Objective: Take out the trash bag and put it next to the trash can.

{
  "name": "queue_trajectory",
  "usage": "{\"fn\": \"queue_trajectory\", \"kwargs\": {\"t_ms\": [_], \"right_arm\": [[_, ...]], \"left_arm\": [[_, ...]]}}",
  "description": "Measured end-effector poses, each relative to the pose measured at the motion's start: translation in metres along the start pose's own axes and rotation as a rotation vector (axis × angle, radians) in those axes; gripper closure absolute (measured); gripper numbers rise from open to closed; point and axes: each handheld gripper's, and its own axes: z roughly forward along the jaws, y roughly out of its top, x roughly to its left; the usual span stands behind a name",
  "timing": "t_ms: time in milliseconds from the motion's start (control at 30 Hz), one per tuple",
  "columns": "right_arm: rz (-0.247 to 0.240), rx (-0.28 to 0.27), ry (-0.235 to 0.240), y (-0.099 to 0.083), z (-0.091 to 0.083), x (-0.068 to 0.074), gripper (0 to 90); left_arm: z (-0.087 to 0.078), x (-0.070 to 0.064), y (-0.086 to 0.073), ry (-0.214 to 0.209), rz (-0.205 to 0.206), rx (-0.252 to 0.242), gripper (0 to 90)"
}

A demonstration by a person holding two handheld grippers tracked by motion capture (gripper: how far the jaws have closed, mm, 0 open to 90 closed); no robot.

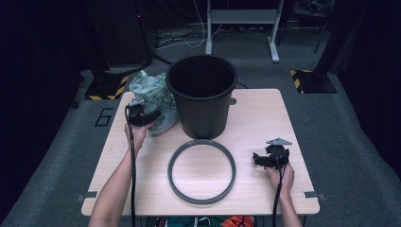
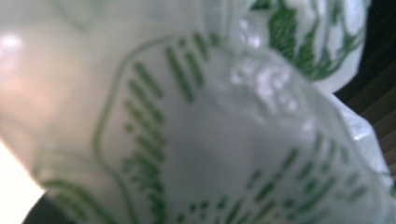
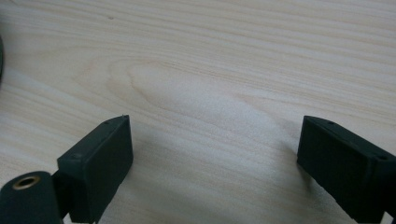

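Left gripper [image 1: 140,115] held at table's [image 1: 265,118] far-left part, pressed against crumpled green-printed white plastic bag [image 1: 153,99]; whether jaws are apart or together cannot be told, bag surface blurred close before camera [image 2: 210,140]. Right gripper [image 1: 261,159] held low over bare wood right of grey ring [image 1: 202,171], jaws spread wide, nothing between [image 3: 215,149]. Black bucket [image 1: 202,94] stood upright behind ring, bag touching its left side; interior dark, contents not discernible.
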Motion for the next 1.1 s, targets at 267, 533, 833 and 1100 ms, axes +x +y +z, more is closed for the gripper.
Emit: {"fn": "queue_trajectory", "kwargs": {"t_ms": [267, 533, 833, 1100], "right_arm": [[-0.001, -0.001, 0.001, 0.0, 0.0, 0.0, 9.6], [-0.001, -0.001, 0.001, 0.0, 0.0, 0.0, 9.9], [0.0, -0.001, 0.0, 0.0, 0.0, 0.0, 9.9], [-0.001, -0.001, 0.001, 0.0, 0.0, 0.0, 9.9]], "left_arm": [[-0.015, 0.003, -0.015, 0.035, -0.078, -0.017, 29.5], [-0.036, 0.011, -0.034, 0.115, -0.121, -0.026, 8.2], [-0.062, 0.007, -0.063, 0.093, -0.13, -0.029, 3.3], [-0.072, -0.005, -0.092, 0.046, -0.127, 0.017, 3.2]]}}
